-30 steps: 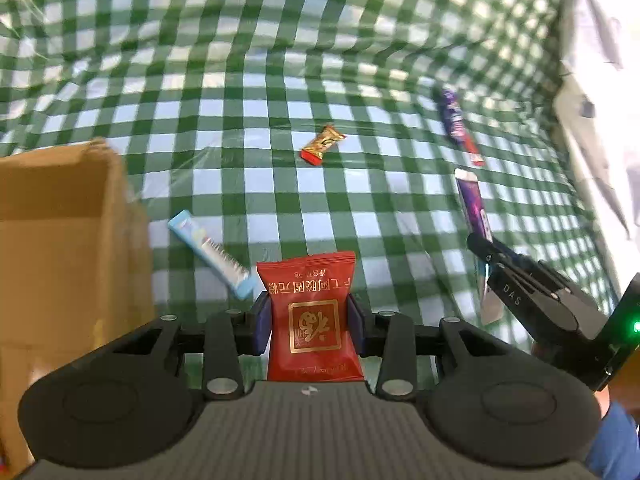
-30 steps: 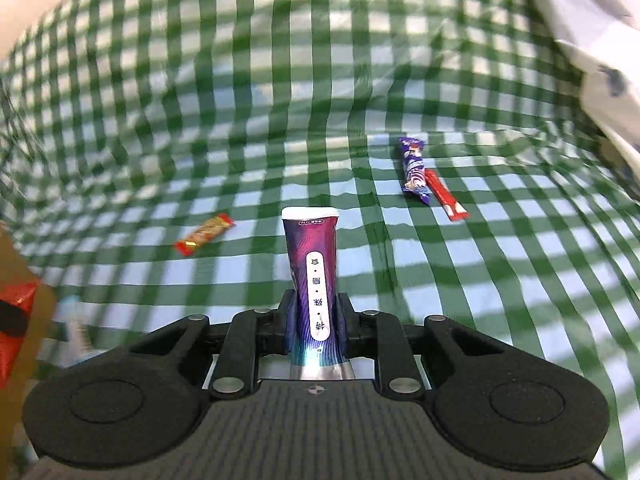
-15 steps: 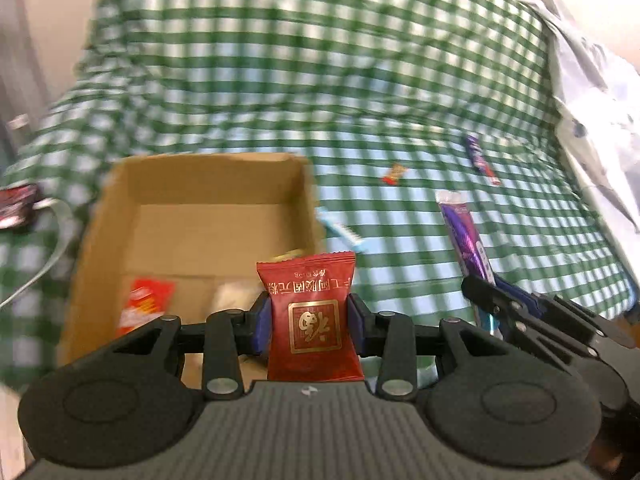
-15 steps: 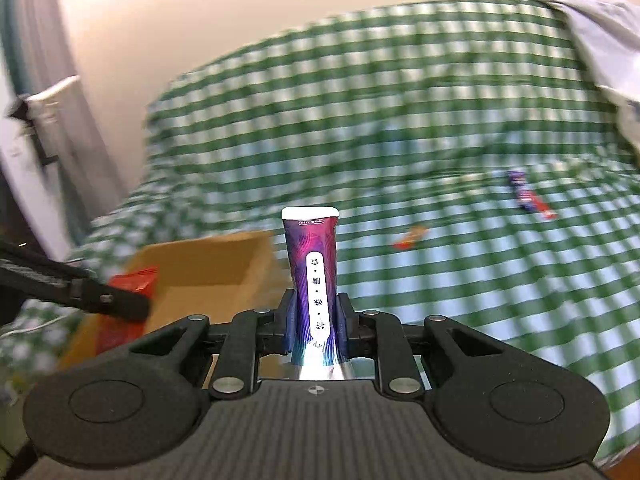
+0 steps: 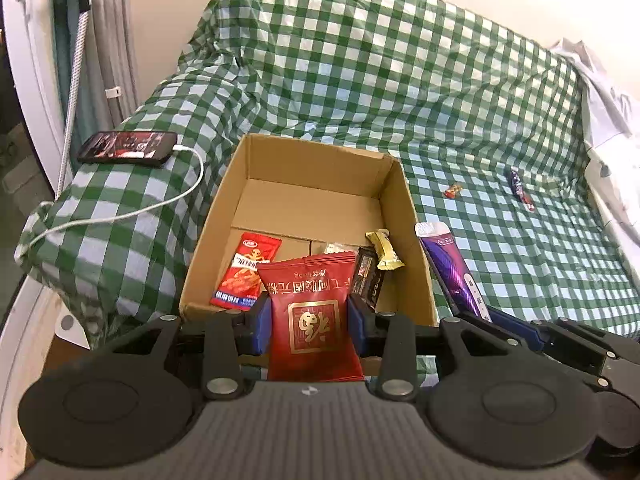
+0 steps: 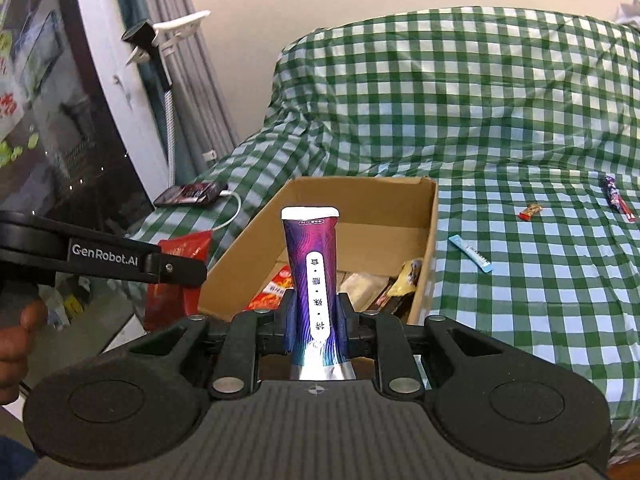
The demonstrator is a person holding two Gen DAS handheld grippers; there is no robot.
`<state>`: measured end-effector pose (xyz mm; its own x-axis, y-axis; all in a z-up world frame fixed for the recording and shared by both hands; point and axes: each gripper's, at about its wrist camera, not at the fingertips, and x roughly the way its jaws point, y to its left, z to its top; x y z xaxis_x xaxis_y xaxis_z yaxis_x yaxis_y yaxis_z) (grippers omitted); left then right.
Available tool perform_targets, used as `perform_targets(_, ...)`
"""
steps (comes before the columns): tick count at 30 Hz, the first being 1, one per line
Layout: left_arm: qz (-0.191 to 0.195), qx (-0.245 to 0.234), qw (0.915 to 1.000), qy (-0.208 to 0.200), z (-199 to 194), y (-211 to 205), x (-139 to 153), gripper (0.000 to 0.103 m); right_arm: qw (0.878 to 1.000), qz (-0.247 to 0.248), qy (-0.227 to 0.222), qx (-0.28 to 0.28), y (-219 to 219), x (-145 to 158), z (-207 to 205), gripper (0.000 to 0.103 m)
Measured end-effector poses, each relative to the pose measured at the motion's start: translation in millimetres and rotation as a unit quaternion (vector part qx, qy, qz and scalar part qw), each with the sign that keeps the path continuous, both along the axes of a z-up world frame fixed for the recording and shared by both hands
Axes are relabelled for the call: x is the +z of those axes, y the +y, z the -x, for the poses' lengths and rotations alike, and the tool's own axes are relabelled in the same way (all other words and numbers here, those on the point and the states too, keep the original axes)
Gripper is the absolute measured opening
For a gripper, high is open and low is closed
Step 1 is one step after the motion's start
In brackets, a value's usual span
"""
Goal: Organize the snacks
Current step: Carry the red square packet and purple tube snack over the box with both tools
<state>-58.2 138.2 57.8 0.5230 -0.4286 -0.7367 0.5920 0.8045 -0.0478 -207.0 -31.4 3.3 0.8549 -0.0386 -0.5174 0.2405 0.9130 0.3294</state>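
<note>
Above cardboard box (image 5: 320, 168): left tongs (image 5: 308, 326) clamp red packet (image 5: 314, 320); right tongs (image 6: 314, 326) pinch purple tube (image 6: 312, 268).

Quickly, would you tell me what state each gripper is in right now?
Left gripper: closed on the red snack packet.
Right gripper: closed on the purple snack tube.

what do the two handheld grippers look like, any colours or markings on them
Both are matte black plastic with ribbed grey tops, round discs and silver screws. The left gripper and right gripper have blue finger pads. The left one's side reads "GenRobot.AI" in white.
</note>
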Motion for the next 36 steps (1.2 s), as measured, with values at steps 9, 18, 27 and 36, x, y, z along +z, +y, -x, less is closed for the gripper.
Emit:
perform_targets(9, 0.023, -0.002, 0.9997, -0.001, 4.3, 17.5, -0.1, 0.043, 0.999, 0.04, 0.005, 0.001, 26.2, 12.8, 3.9, 0.021)
perform_targets(18, 0.028, 0.0, 0.9996, 0.001, 2.7, 21.7, -0.5, 0.043, 0.999, 0.051, 0.007, 0.004, 31.8, 13.9, 1.0, 0.021)
perform_targets(27, 0.028, 0.0, 0.9996, 0.003, 1.2, 19.8, -2.6, 0.043, 0.999, 0.049, 0.01, 0.004, 31.7, 11.0, -0.7, 0.021)
perform_targets(36, 0.026, 0.002, 0.9996, 0.008, -1.2, 17.7, -9.1, 0.043, 0.999, 0.047, 0.017, 0.005, 29.0, 6.4, -2.5, 0.021)
